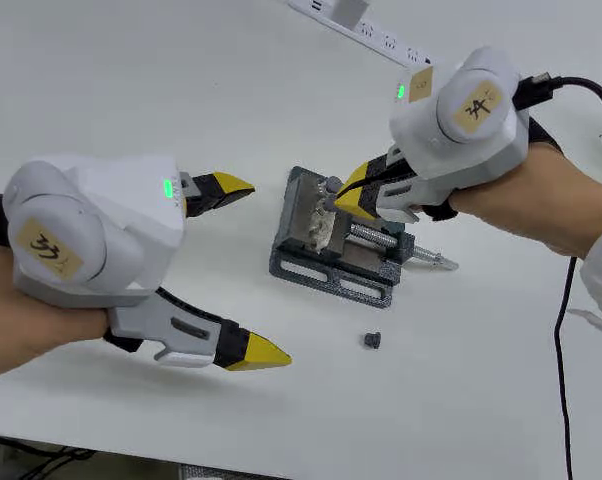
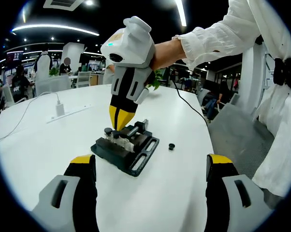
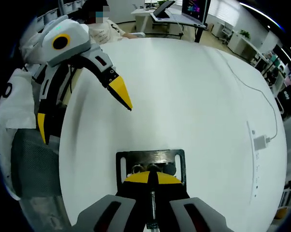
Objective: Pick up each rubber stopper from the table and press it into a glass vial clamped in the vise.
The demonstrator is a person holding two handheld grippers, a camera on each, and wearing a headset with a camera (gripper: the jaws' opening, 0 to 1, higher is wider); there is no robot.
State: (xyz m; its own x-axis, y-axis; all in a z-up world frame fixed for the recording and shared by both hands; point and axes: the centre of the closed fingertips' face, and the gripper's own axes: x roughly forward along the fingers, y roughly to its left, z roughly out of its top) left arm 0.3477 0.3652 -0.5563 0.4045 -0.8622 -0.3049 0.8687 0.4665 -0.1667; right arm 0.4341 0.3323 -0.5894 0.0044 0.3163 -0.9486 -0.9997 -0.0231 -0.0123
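White desk (image 1: 181,90), open-plan office; left gripper (image 1: 263,270) jaws wide apart, empty; right gripper (image 1: 353,203) jaws closed over the vise (image 1: 316,268).

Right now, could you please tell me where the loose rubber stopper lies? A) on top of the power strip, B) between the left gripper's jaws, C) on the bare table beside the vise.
C: the small dark stopper sits on the white table, just apart from the vise, while the left gripper is open with nothing between its jaws.
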